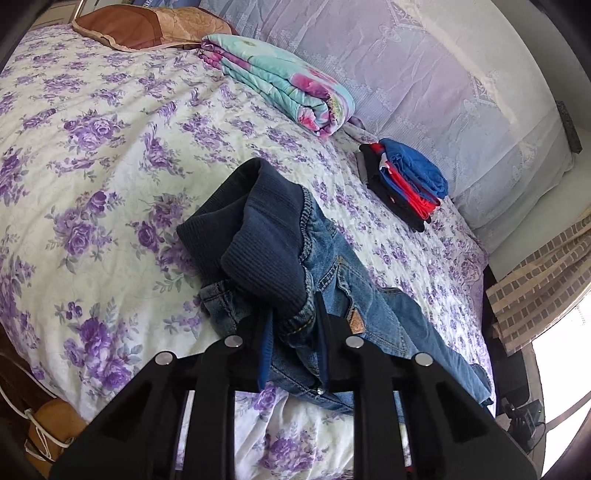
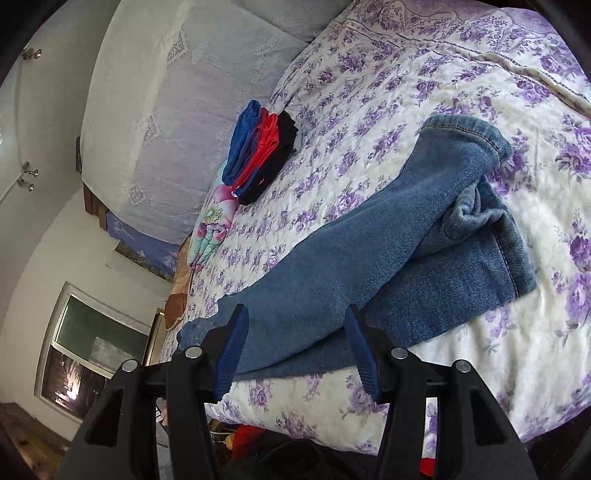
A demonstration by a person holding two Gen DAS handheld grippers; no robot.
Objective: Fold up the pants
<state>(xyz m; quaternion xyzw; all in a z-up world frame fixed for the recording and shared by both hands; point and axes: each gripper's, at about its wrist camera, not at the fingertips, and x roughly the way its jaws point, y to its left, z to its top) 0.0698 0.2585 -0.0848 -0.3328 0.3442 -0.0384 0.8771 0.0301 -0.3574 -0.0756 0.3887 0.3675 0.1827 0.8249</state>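
Observation:
Blue denim pants (image 1: 354, 295) with a dark navy ribbed waistband (image 1: 258, 236) lie on the floral bed. In the left wrist view my left gripper (image 1: 291, 306) is closed on the bunched waist denim and lifts it a little. In the right wrist view the pant legs (image 2: 351, 266) stretch across the bed, their cuffs (image 2: 476, 147) crumpled at the far end. My right gripper (image 2: 295, 314) is open, its blue pads (image 2: 231, 354) straddling the leg fabric near the bed's front edge.
A stack of folded blue, red and black clothes (image 1: 406, 181) lies near the headboard, also in the right wrist view (image 2: 262, 151). A folded floral quilt (image 1: 280, 77) and brown pillow (image 1: 147, 29) lie further back. The bed edge (image 2: 332, 417) drops off below my right gripper.

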